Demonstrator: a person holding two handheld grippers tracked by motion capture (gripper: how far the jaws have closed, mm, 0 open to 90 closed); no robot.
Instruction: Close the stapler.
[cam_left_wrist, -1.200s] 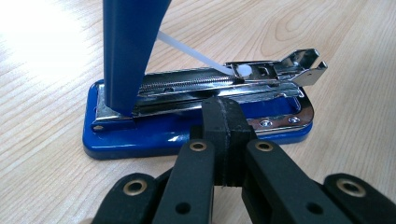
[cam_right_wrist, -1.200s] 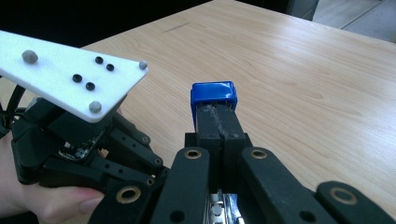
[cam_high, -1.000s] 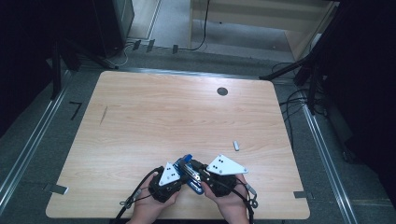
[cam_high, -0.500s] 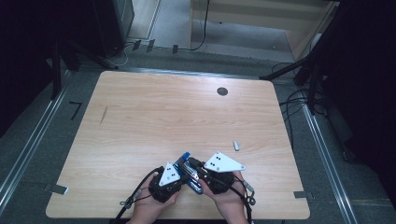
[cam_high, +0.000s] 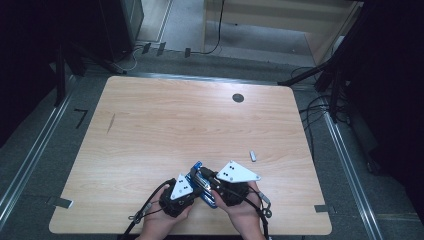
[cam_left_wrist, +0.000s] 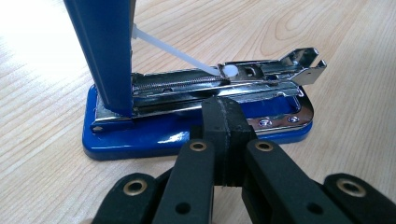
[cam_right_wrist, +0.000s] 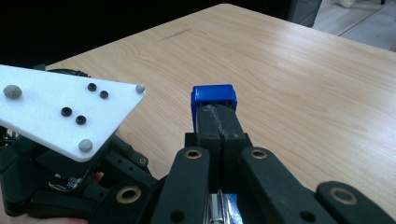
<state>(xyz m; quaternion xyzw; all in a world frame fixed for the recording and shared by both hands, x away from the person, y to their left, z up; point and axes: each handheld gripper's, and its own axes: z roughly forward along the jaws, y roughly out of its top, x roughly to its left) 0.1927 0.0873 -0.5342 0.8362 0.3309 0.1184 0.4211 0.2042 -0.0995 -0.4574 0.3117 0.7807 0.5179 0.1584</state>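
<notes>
A: Where's the stapler?
B: Lower middle of the high view, near the surface's bottom edge; bare wood fills the frame above it.
A: Jaws?
B: Left gripper pressed together beside the base. Right gripper clamped on the raised blue lid.
A: Anything unclear?
B: A small object right of centre, too small to identify.

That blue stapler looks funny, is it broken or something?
Not visibly broken, but opened up: the blue metal stapler has its blue top cover swung upright, baring the shiny staple channel. A small silver piece also lies alone on the wooden table.
</notes>
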